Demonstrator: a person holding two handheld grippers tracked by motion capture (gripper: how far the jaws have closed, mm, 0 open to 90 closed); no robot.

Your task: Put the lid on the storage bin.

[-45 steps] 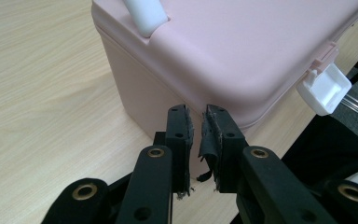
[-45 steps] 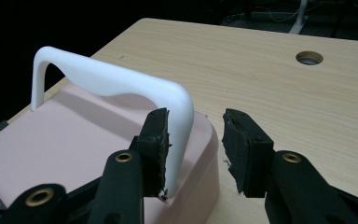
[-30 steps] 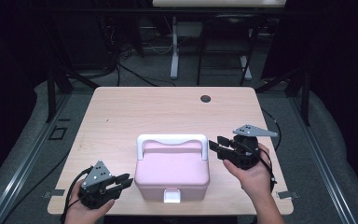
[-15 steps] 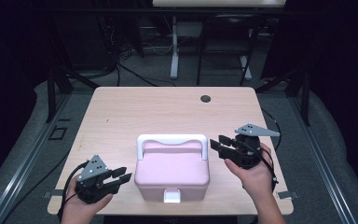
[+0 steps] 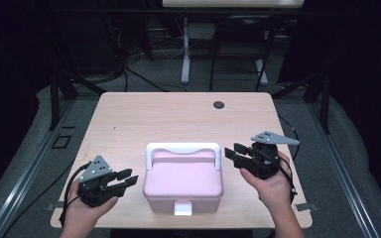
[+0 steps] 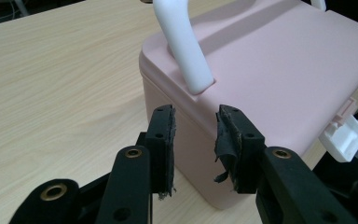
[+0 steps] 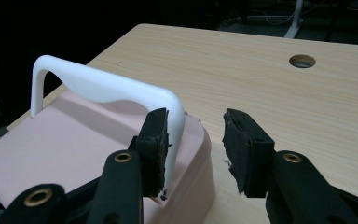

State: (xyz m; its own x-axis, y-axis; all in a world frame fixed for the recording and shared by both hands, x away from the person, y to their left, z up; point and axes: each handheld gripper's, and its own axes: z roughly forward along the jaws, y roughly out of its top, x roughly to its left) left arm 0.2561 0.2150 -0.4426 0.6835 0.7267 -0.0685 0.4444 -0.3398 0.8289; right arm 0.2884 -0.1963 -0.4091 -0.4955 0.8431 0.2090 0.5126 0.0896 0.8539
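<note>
A pink box (image 5: 183,183) with a white handle (image 5: 182,147) standing up sits near the table's front edge. My left gripper (image 5: 130,177) hovers just left of the box, apart from it. In the left gripper view its jaws (image 6: 196,116) stand open and have just been opening, with nothing between them; the box (image 6: 279,60) and handle (image 6: 184,42) lie just beyond. My right gripper (image 5: 229,153) stands open at the box's right side. In the right gripper view (image 7: 196,116), one pad sits close beside the handle's (image 7: 102,86) right post, over the lid (image 7: 74,144).
The box's white latch (image 5: 182,208) faces the front edge of the wooden table (image 5: 168,114). A round cable hole (image 5: 219,104) lies at the far side. Dark floor, cables and stands surround the table.
My left gripper has lifted and drifted a little away from the front edge, and its jaws have spread wider. The right gripper and the box have stayed put.
</note>
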